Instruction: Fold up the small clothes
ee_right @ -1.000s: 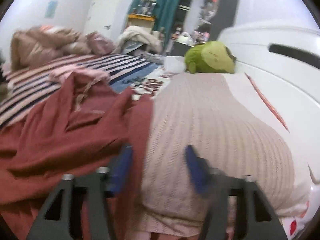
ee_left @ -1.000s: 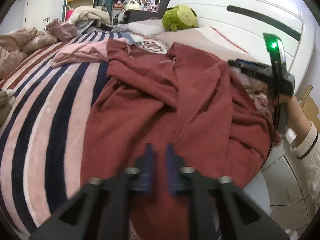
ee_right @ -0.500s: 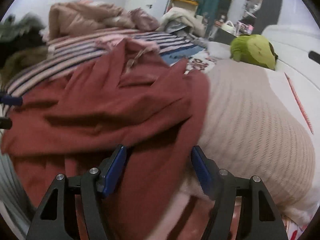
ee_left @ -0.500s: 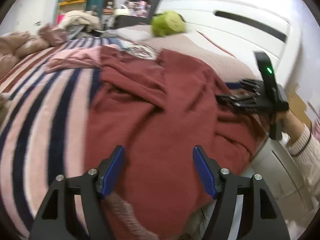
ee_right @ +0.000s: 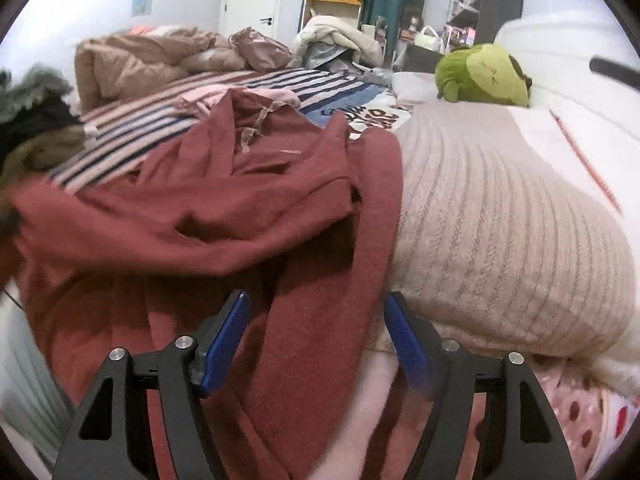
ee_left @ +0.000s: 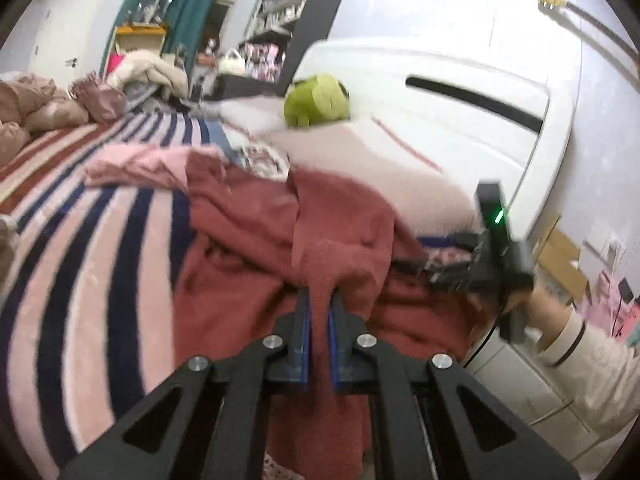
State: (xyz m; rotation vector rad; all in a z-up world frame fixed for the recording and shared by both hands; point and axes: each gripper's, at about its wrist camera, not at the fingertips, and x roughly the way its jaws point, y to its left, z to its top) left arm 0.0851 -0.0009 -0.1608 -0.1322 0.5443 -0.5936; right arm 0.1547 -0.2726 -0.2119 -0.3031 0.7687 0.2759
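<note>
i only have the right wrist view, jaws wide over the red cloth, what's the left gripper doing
Observer: The left gripper is shut on a fold of the red garment, pinched between its blue pads.
Operator: how does my right one look from there
Observer: The right gripper reaches in from the bed's edge over the garment's right side, a green light lit on its body.
Operator: anything past it
Observer: A cream sleeve with a dark cuff band holds it, with white drawers below.

bed [ee_left: 80, 264]: striped blanket | on it: red garment [ee_left: 248, 248], pink garment [ee_left: 136, 166], ribbed pillow [ee_right: 500, 216]
</note>
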